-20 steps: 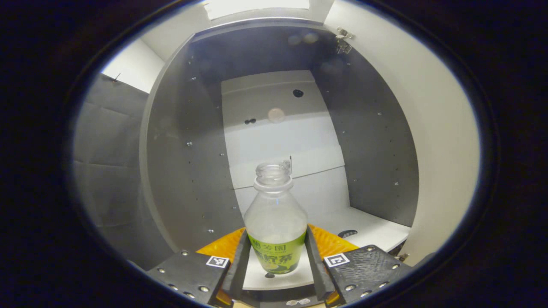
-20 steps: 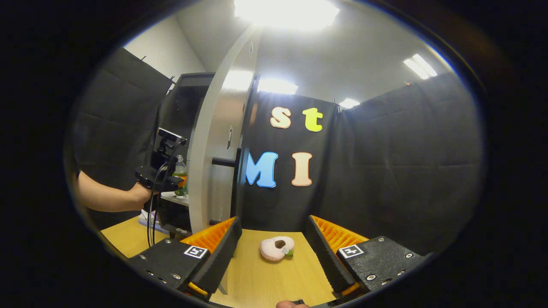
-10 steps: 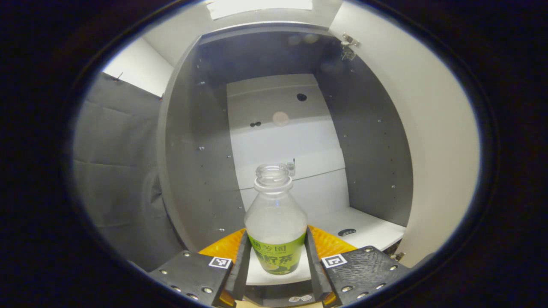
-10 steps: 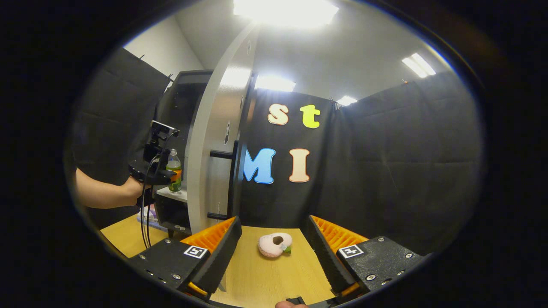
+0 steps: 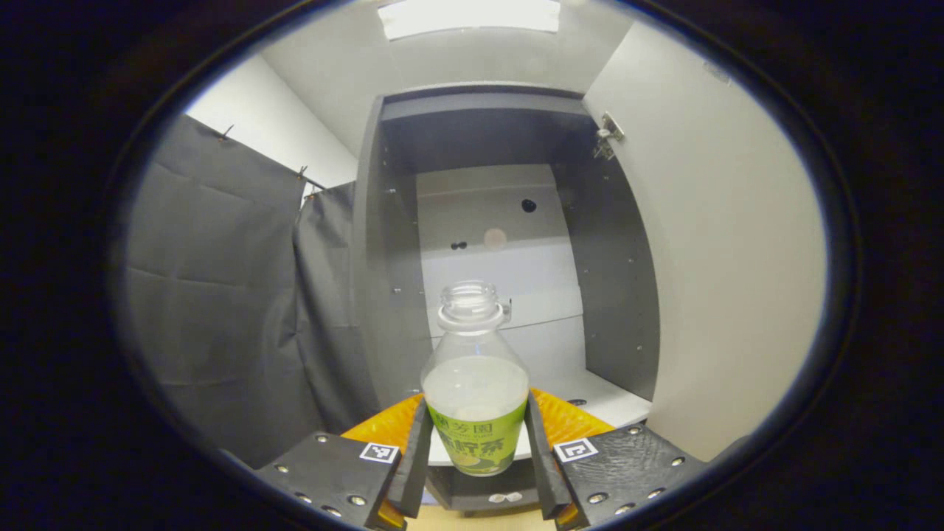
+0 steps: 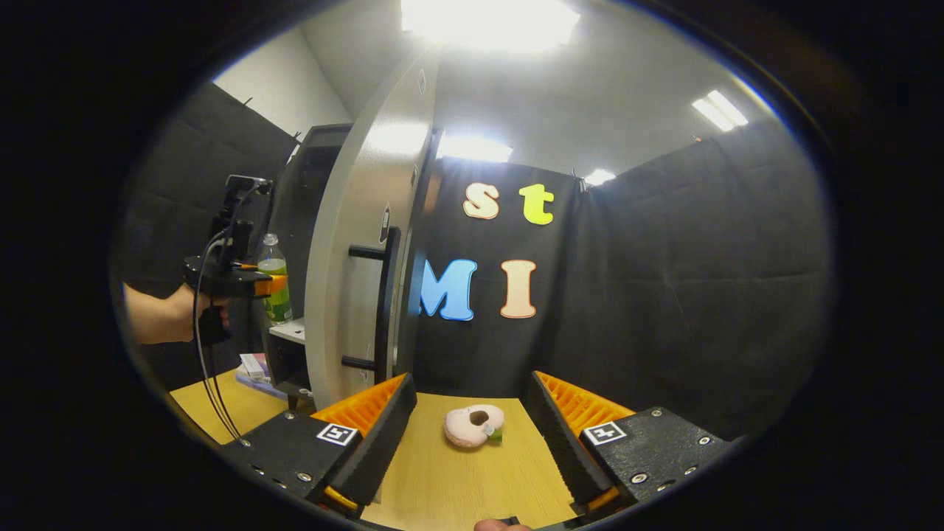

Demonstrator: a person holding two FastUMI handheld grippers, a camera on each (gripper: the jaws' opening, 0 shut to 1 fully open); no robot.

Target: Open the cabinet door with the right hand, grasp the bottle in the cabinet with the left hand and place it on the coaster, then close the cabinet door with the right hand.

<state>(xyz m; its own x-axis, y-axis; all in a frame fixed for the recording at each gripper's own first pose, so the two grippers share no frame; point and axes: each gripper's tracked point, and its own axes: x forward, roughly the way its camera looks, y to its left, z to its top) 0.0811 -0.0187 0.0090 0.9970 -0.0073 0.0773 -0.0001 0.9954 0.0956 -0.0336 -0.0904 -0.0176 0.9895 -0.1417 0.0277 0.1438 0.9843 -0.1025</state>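
In the left gripper view my left gripper is shut on a clear uncapped bottle with a green label, held upright in front of the open cabinet. The cabinet's white shelf lies behind and below the bottle. The white door stands open at the right. In the right gripper view the same bottle hangs in the left gripper, held by a hand outside the cabinet. My right gripper is open above the wooden table, near the door and its black handle.
A pink doughnut-shaped toy lies on the table just beyond my right gripper's fingers. A flat stack of items lies on the table left of the cabinet's base. Black cloth walls close the booth behind and to the right.
The left gripper has drawn the bottle back out of the cabinet, off the shelf and a little higher. The right gripper has stayed nearly still.
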